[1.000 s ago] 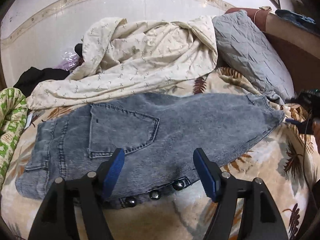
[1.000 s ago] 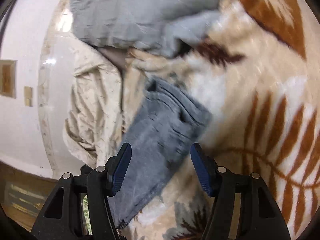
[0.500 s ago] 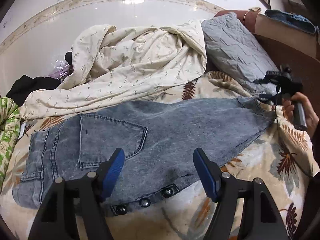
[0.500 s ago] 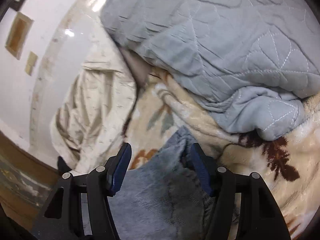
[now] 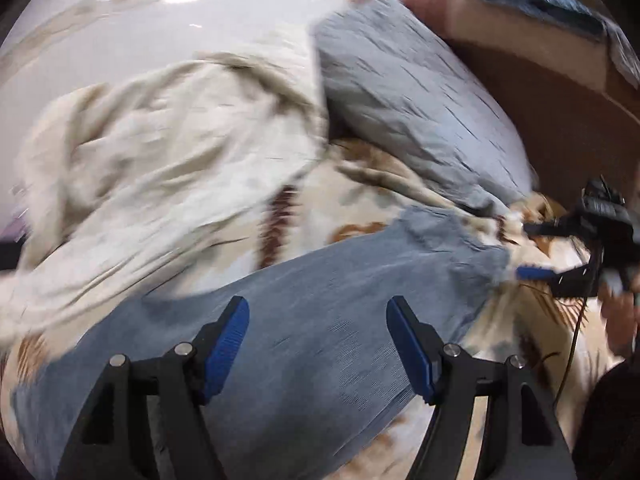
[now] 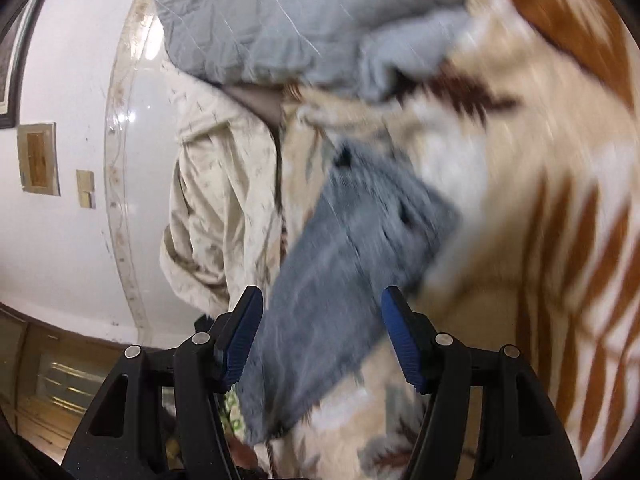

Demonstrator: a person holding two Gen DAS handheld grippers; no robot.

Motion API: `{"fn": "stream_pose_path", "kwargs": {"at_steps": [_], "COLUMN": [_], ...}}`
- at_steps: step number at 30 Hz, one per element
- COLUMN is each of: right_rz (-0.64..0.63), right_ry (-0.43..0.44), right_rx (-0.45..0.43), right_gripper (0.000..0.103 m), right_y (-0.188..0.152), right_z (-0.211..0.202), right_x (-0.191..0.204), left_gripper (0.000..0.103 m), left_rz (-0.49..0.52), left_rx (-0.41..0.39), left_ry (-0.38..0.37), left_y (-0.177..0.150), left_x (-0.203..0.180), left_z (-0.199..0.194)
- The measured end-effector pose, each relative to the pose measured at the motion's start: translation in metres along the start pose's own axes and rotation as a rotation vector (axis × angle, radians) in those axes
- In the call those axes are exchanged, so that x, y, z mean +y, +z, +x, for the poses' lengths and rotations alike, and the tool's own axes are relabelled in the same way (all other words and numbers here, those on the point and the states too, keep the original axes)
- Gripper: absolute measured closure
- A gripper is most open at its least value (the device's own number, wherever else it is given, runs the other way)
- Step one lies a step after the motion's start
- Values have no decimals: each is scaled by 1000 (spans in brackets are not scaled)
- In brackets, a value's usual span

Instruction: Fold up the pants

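Grey-blue denim pants (image 5: 328, 320) lie flat across a leaf-patterned blanket (image 5: 360, 200), leg end to the right. My left gripper (image 5: 316, 312) hovers open over the middle of the leg, nothing between its pads. In the left wrist view my right gripper (image 5: 528, 250), held by a hand (image 5: 620, 316), stands open just off the hem. The right wrist view shows the pants' hem end (image 6: 360, 240) stretching away ahead of the right gripper (image 6: 322, 300), whose blue pads are apart and press on nothing. The waistband is out of sight. Both views are blurred.
A crumpled cream sheet (image 5: 160, 160) lies behind the pants on the left. A grey quilted pillow (image 5: 408, 100) leans at the back right against a brown headboard (image 5: 540, 100). A white wall (image 6: 72, 220) stands behind the bed.
The left wrist view has swung right along the pants; the pocket, buttons and waistband have left it. The right gripper drew back from the pillow, so the hem lies farther ahead again.
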State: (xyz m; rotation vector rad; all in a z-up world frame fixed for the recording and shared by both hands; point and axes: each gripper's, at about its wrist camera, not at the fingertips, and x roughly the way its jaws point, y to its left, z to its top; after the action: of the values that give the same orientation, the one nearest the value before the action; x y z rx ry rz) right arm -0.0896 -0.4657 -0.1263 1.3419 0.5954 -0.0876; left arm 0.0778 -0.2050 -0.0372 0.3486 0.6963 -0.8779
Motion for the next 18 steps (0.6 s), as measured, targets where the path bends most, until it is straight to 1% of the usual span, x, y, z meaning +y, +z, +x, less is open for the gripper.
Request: {"fn": "stream_pose_path", "kwargs": {"at_steps": [2,3,4,5,8,11,14,18], "right_rz": [9,25,59,98,188,195,247,367], "right_ry": [-31,-48,-50,-42,-20,-28,-2,79], "right_rx": [8,6,-6,-12,-6,5,4,-5], "right_gripper": [41,41,41,42,42,42,42,43], "right_y": [1,4,7,10,18,25,30,35], "right_z": [3,3,2,0,4,9,11,7], "right_x": [-6,-13,-20,-27,-41,-41,-47,-64], "left_gripper": [30,29,25,23,23,23,23,23], "left_rz": [45,56,67,75,92,108,151,234], "left_rx": [57,77,106,130,191,246,297,350], "left_ry": [-23,-35,-55,-64,-64,-68,-65,-93], "left_y": [20,24,33,38,54,67,76,85], "left_x": [-18,-25,-33,-40,-59,-75,-88,-105], "left_z": [21,29,41,49,79,105,127,152]}}
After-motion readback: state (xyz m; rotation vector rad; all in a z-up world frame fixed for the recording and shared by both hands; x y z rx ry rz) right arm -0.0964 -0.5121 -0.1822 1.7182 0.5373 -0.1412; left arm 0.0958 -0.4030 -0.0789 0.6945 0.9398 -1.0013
